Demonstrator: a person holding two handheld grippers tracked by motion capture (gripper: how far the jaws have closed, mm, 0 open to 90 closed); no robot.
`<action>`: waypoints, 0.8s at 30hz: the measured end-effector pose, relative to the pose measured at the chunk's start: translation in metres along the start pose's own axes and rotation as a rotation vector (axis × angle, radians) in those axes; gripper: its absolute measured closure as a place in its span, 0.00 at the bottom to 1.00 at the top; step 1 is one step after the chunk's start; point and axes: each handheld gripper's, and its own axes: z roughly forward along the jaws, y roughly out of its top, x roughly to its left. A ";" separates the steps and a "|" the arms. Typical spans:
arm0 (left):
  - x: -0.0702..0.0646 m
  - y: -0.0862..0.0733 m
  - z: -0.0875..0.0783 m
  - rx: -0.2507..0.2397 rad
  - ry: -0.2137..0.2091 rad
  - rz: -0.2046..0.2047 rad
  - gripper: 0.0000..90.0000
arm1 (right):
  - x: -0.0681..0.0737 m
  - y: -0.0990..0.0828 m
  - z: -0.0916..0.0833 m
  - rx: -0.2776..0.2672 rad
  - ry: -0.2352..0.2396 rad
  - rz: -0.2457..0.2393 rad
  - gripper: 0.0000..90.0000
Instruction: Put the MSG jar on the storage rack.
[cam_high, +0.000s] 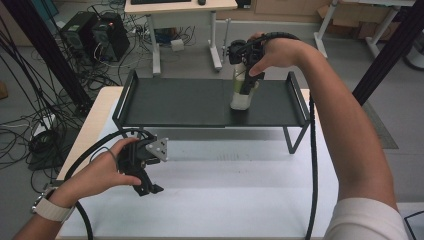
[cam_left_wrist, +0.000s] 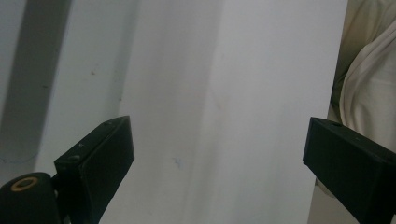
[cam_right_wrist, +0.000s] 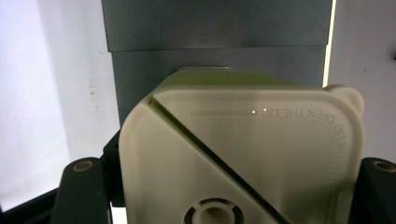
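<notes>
A cream container with a green band (cam_high: 241, 95) stands upright on the black shelf (cam_high: 190, 102). My right gripper (cam_high: 245, 75) comes down on it from above and is shut on its upper part. In the right gripper view the container's cream lid (cam_right_wrist: 243, 158) with raised lettering sits between the two black jaws. My left gripper (cam_high: 147, 187) is low over the white table (cam_high: 225, 190) at the front left, held in a hand. Its jaws stand wide apart in the left gripper view, with nothing between the fingers (cam_left_wrist: 98, 163).
The black shelf has raised end rails (cam_high: 297, 95) and stands on legs at the table's far side. A black cable (cam_high: 314, 160) trails down from the right gripper across the table. Computers and cables (cam_high: 95, 35) sit on the floor beyond.
</notes>
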 end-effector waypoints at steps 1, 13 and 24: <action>0.001 0.000 0.001 0.001 -0.002 -0.001 0.10 | -0.003 0.002 0.002 0.001 0.008 -0.002 0.33; 0.002 -0.001 0.001 -0.005 -0.001 0.003 0.10 | -0.014 0.006 0.013 0.028 0.035 0.006 0.33; -0.003 -0.004 -0.002 -0.006 0.005 -0.005 0.10 | -0.014 0.016 0.014 0.044 0.029 0.009 0.27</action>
